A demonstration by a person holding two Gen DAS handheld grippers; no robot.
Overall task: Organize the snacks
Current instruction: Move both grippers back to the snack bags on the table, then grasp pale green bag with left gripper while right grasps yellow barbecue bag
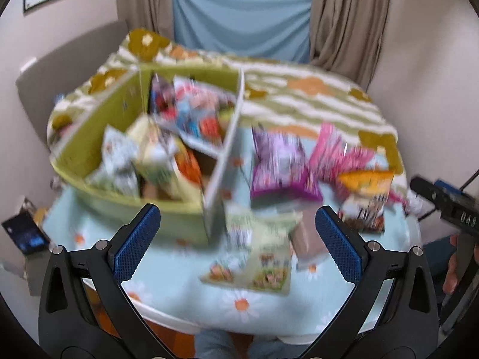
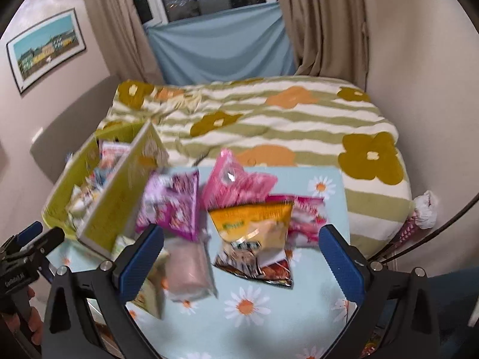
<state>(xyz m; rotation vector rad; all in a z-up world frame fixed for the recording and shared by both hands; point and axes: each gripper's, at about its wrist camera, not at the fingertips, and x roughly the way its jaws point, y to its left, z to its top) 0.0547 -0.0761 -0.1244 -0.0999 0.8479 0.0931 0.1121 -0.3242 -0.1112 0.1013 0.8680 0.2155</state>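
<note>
A green divided box [image 1: 179,218] on the daisy-print table [image 1: 185,305] holds several snack packs. Loose on the table to its right lie a purple bag [image 1: 280,164], a pink bag [image 1: 335,155], an orange-and-brown bag [image 1: 365,200], a pale green pack [image 1: 263,251] and a beige pack [image 1: 305,236]. My left gripper [image 1: 238,245] is open and empty above the green pack. My right gripper [image 2: 241,261] is open and empty over the orange bag [image 2: 254,239], with the purple bag [image 2: 173,206], pink bag [image 2: 236,182], beige pack [image 2: 188,269] and box [image 2: 116,191] in view.
A bed with a striped flower blanket [image 2: 269,125] lies behind the table. Curtains [image 2: 323,21] and a blue cloth [image 2: 221,48] cover the window. The other gripper shows at the right edge [image 1: 449,206] and at the left edge [image 2: 24,257]. Both views are motion-blurred.
</note>
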